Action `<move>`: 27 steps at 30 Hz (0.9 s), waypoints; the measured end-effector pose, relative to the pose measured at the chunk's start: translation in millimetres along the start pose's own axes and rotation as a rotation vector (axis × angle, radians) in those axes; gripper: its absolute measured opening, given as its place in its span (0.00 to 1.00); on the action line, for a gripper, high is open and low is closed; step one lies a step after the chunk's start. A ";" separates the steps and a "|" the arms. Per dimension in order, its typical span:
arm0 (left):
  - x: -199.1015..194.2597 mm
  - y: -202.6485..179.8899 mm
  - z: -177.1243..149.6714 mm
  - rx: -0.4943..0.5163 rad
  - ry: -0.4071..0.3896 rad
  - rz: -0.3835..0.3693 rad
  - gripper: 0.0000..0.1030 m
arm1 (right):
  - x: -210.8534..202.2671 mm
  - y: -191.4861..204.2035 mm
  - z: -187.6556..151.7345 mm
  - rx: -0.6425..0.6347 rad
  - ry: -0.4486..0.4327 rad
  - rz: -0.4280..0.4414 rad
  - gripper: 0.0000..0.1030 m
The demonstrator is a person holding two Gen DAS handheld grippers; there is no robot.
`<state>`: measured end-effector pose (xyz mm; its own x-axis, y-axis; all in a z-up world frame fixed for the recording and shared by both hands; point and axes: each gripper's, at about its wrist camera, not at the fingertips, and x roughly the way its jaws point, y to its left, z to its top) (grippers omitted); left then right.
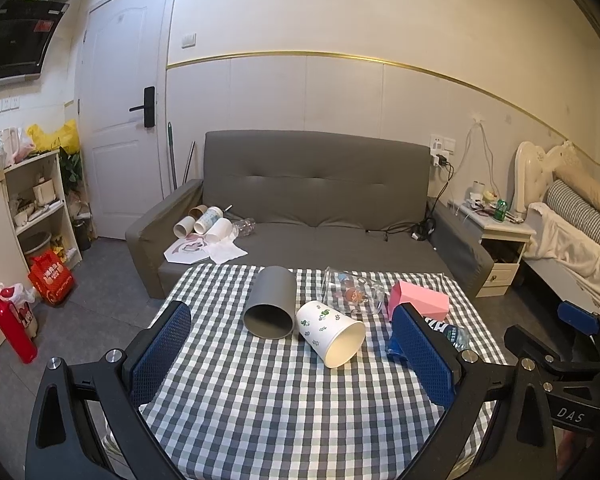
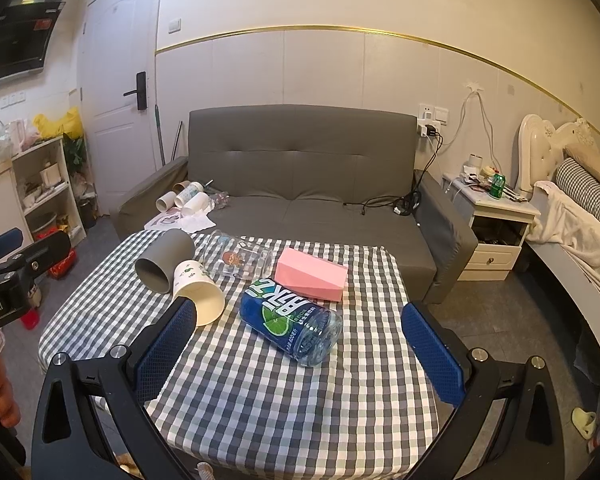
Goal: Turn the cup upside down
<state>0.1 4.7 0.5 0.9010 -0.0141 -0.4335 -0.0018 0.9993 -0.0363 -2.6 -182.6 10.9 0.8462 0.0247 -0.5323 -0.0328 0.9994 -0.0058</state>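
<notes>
A grey cup [image 1: 271,304] [image 2: 165,258] lies on its side on the checked table [image 1: 284,400] [image 2: 300,396], mouth toward me. Beside it lies a white paper cup with green leaf print [image 1: 332,330] [image 2: 198,290], also on its side. A clear glass cup with a cartoon print [image 1: 352,290] [image 2: 236,260] lies on its side behind them. My left gripper [image 1: 296,354] is open and empty, above the table in front of the cups. My right gripper [image 2: 300,344] is open and empty, with a blue bottle between and beyond its fingers.
A blue-labelled plastic bottle [image 2: 290,320] [image 1: 454,334] lies on the table's right half. A pink box [image 2: 312,274] [image 1: 420,300] lies behind it. A grey sofa [image 1: 312,208] stands past the table with several cups on it. A bedside cabinet [image 2: 496,232] stands at right.
</notes>
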 end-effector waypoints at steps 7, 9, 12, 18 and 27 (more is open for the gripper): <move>1.8 -0.1 -1.5 -0.004 0.004 -0.002 1.00 | 2.2 0.5 -0.9 -0.006 0.002 0.003 1.00; 2.7 0.2 -1.6 -0.003 0.006 -0.003 1.00 | 2.3 0.8 -0.7 -0.007 0.003 0.004 1.00; 2.9 0.0 -2.6 0.003 0.005 -0.004 1.00 | 2.7 2.2 -1.0 -0.012 0.004 0.006 1.00; 4.0 -0.8 -3.1 0.003 0.006 -0.003 1.00 | 2.4 1.4 -0.3 -0.012 0.005 0.009 1.00; 3.0 -5.2 -2.5 0.023 0.003 -0.017 1.00 | 2.0 1.5 -0.2 -0.012 0.006 0.009 1.00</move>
<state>1.7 -0.7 -2.9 0.8996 -0.0307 -0.4356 0.0231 0.9995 -0.0227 -1.1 -181.0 9.6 0.8426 0.0339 -0.5375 -0.0471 0.9988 -0.0110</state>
